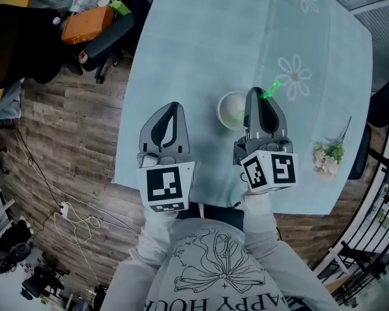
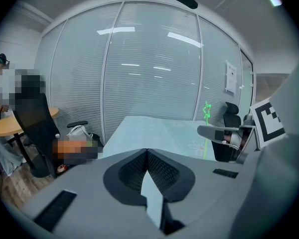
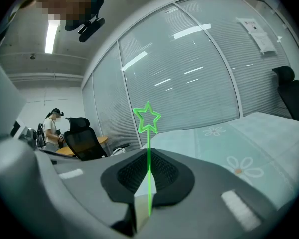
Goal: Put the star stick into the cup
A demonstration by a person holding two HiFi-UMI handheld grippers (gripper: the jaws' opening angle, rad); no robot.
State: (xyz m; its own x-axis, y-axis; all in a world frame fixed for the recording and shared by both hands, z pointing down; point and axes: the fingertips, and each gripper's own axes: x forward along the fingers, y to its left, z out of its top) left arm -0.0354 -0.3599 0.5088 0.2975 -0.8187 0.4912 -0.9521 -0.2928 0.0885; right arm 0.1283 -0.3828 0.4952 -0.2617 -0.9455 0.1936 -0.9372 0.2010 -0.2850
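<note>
My right gripper (image 1: 260,93) is shut on a thin green star stick (image 3: 148,148), whose star head (image 3: 148,117) stands upright above the jaws. In the head view the stick's green tip (image 1: 271,89) pokes out past the jaw ends, just right of a white cup (image 1: 233,111) on the pale blue tablecloth (image 1: 201,37). The cup sits right beside the right gripper's left side. My left gripper (image 1: 168,109) hovers to the cup's left with its jaws closed and nothing between them. From the left gripper view the stick (image 2: 206,128) shows at the right, held by the other gripper (image 2: 224,132).
A small bunch of flowers (image 1: 329,153) lies near the table's right edge. Office chairs (image 1: 97,41) and an orange bag (image 1: 85,23) stand on the wood floor left of the table. A person (image 3: 51,128) stands far off by a round table.
</note>
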